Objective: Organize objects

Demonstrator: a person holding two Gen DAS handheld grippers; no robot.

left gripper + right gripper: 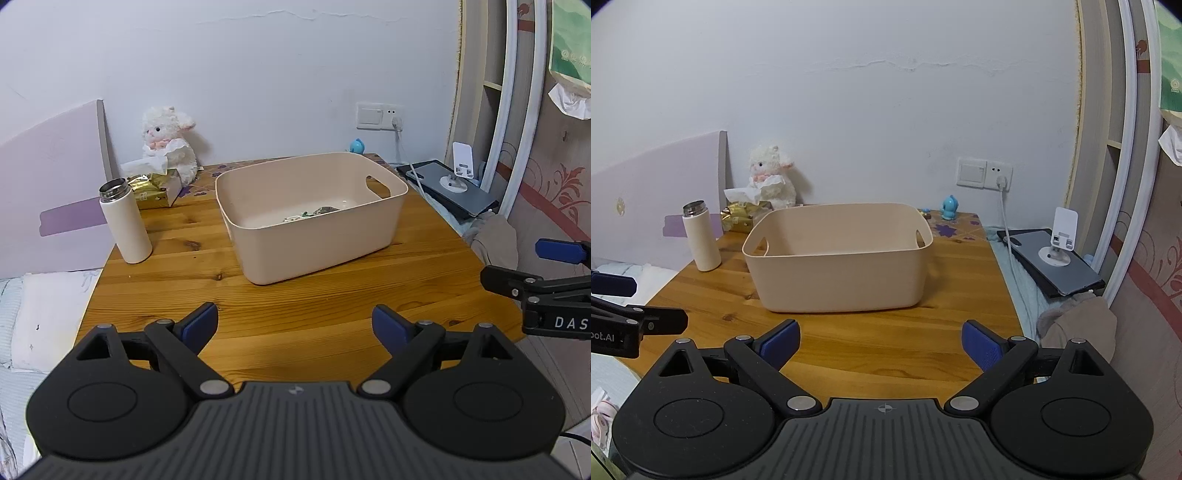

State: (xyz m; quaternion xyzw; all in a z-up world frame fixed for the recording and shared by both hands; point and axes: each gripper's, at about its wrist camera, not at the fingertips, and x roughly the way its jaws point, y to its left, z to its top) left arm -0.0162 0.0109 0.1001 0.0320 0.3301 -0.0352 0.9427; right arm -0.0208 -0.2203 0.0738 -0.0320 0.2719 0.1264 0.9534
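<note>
Both tools, left tool (294,328) and right tool (881,345), hover spread and empty over the bench's (207,258) near edge, with the upright white bottle (125,220) ahead-left, nearer the left tool, beside the beige bin (314,236).

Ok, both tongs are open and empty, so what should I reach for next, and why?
Probably ease the left tongs toward the white bottle: it stands loose on the table left of the beige bin, on that side, while a few small items already lie inside.
</note>
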